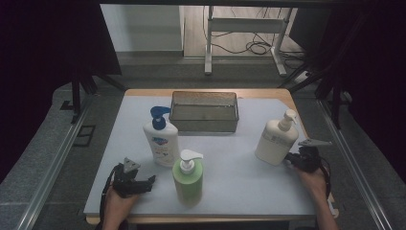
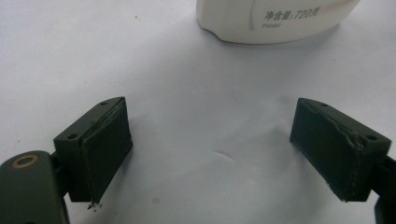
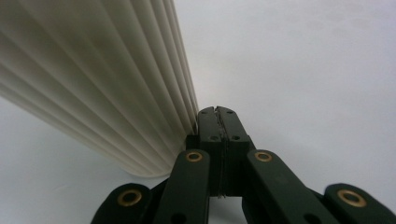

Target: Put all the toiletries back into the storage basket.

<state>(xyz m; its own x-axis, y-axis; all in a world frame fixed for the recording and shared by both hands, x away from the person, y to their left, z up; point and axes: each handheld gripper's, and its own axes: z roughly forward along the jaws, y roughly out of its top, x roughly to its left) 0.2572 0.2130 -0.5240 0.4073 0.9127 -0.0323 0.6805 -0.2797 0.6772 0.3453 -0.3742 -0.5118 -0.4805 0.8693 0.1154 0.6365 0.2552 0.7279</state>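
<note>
Three pump bottles stand on the white table top (image 1: 239,177): a white one with a blue pump (image 1: 161,140), a green one with a white pump (image 1: 187,178) nearer the front, and a cream ribbed one (image 1: 276,140) at the right. My left gripper (image 1: 148,182) lies low at the front left, left of the green bottle; its jaws stand open over bare table (image 2: 210,140), with the base of the white bottle (image 2: 275,21) ahead. My right gripper (image 1: 290,160) is shut with nothing between its pads, tips (image 3: 218,112) against the cream bottle's (image 3: 93,79) lower side.
A dark mesh basket (image 1: 204,111) sits at the back middle of the table. Metal rails run along both sides of the table, and a white stand with cables is on the floor beyond the far edge.
</note>
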